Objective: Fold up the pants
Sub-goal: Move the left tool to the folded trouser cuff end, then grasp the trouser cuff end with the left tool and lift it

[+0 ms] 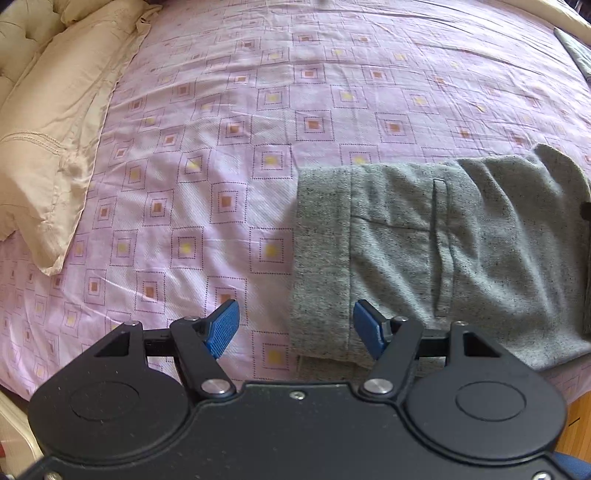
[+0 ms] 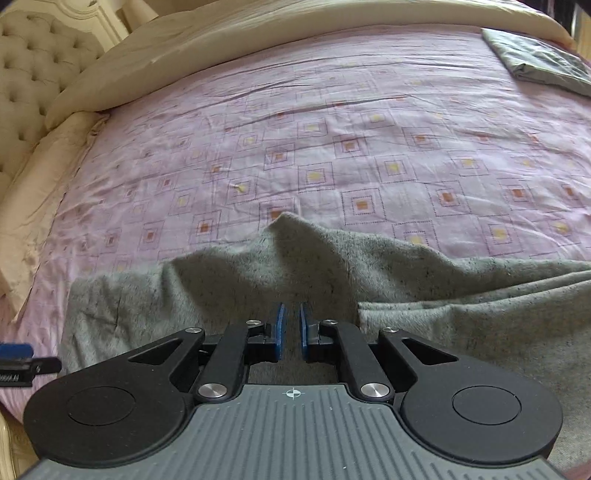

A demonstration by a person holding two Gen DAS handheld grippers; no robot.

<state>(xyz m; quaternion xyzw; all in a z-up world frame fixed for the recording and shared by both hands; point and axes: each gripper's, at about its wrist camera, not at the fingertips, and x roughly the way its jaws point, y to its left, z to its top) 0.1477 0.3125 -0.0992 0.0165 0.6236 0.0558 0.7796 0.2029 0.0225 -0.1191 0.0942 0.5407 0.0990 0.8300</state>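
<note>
Blue pads on the left gripper (image 1: 295,328) are spread wide apart, nothing between them, sitting right over the near edge of the grey pants (image 1: 424,251). One pad hangs over the pink bedsheet (image 1: 221,110), the other over the waistband end of the pants. In that left wrist view the pants lie fairly flat on the near side of the bed, waistband to the left, a welt pocket slit visible in the middle, and one corner of fabric flipped up on the far right.

The right gripper (image 2: 291,328) has its pads nearly pressed together with only a thin slit left, and honestly I can't tell if any cloth is caught in there. It's right on top of the pants (image 2: 258,280), which look rumpled from this side, with a raised peak of fabric just ahead of the fingertips and a folded layer off to the right.

Further out: a cream pillow (image 1: 48,122) at the left edge of the bed, a tufted headboard (image 2: 33,70) behind it, a beige duvet (image 2: 258,33) bunched along the far side, and a folded grey cloth (image 2: 535,59) in the far right corner.
</note>
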